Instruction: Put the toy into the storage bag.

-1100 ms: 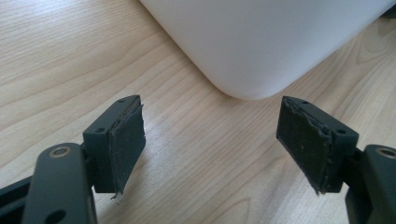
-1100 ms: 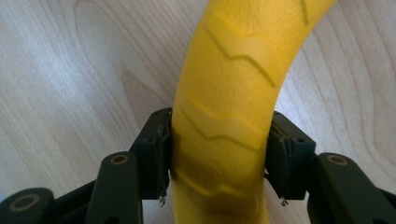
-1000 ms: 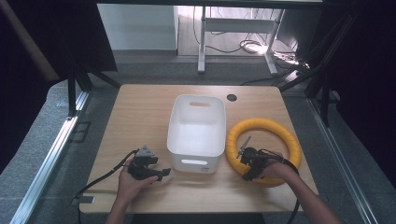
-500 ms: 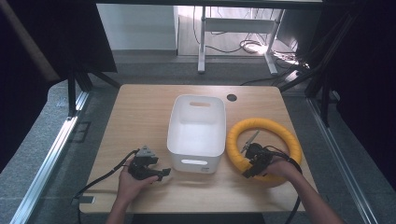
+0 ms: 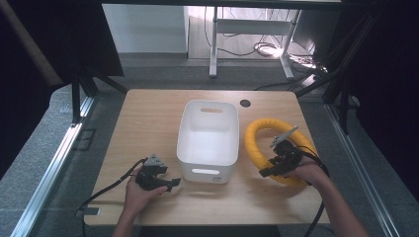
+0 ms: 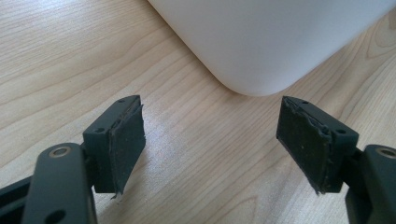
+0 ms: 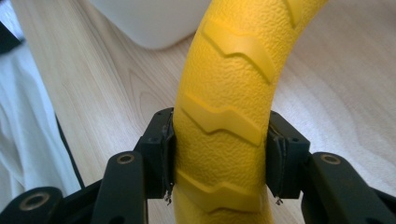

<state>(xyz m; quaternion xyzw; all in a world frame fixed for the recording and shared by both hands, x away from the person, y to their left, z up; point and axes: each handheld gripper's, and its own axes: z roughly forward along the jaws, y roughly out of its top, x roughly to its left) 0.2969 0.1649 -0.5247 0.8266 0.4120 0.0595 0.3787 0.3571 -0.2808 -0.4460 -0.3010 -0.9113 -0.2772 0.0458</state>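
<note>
A light wooden table [image 5: 148, 123] is seen from above, with a white plastic bin [image 5: 208, 140] set at its middle as the landmark for everything else. The bin is rectangular, open at the top, with a handle slot cut in its far wall and another in its near wall.

Just to the right of the bin, a yellow ring [image 5: 267, 129] is laid flat on the tabletop, its left arc close beside the bin's right wall. In the right gripper view the ring [image 7: 224, 93] is shown as a thick, pebbled yellow tube with raised zigzag ridges across it.

At the ring's near side, right of the bin's near right corner, the right gripper [image 5: 276, 165] is held in the person's right hand [image 5: 307, 173]. In its own view, the right gripper [image 7: 219, 154] is seen clamped across the tube, both black pads pressed against the ring's sides, with a rounded corner of the bin visible beyond.

Left of the bin's near left corner, the left gripper [image 5: 170, 183] is held low over the table in the left hand [image 5: 138, 195], a black cable [image 5: 106, 190] trailing from it toward the near left edge. In the left gripper view its jaws are spread wide around bare wood, with nothing between them, and the bin's rounded corner [image 6: 261, 46] is seen just ahead.
</note>
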